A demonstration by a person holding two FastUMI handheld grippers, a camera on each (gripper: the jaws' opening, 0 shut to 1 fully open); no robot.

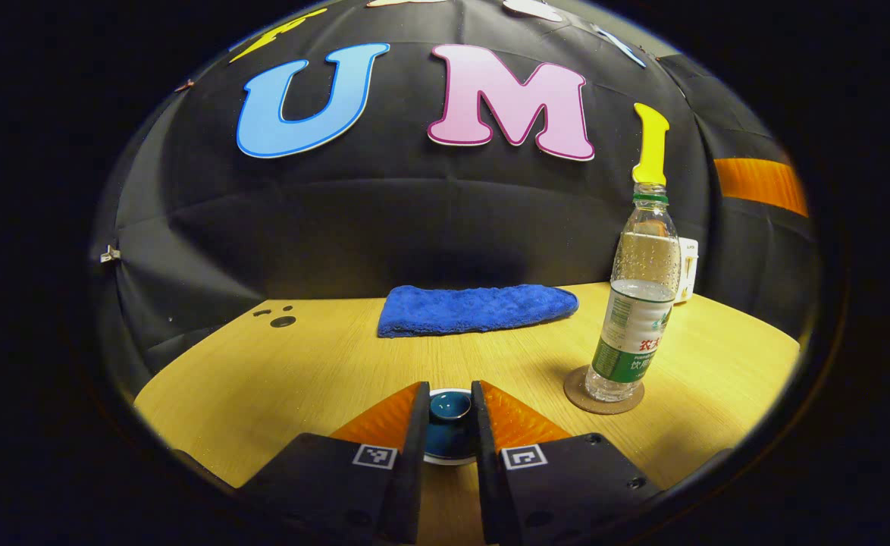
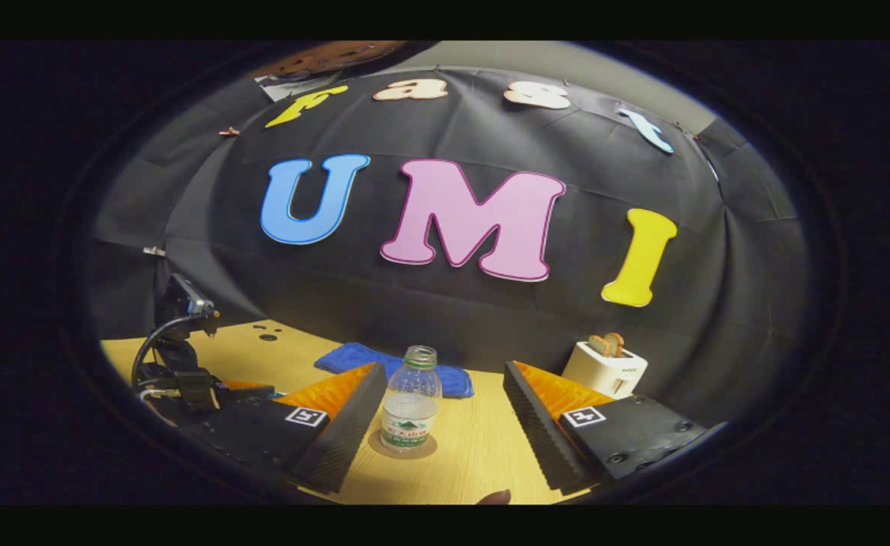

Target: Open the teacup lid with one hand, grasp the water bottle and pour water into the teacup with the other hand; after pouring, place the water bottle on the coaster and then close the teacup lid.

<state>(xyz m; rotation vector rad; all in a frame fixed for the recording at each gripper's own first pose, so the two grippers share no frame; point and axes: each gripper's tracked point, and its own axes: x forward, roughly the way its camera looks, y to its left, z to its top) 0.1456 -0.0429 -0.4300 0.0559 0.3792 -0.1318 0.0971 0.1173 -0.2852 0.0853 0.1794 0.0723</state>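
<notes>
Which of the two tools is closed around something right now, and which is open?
The left tool is clamped on the teacup lid. The right tool is wide open, with the water bottle standing untouched beyond it.

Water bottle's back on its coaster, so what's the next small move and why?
Probably lower the left tool to seat the lid. The water bottle stands upright on the coaster, the right tool is open and clear of it, and the lid sits gripped between the left fingers.
</notes>
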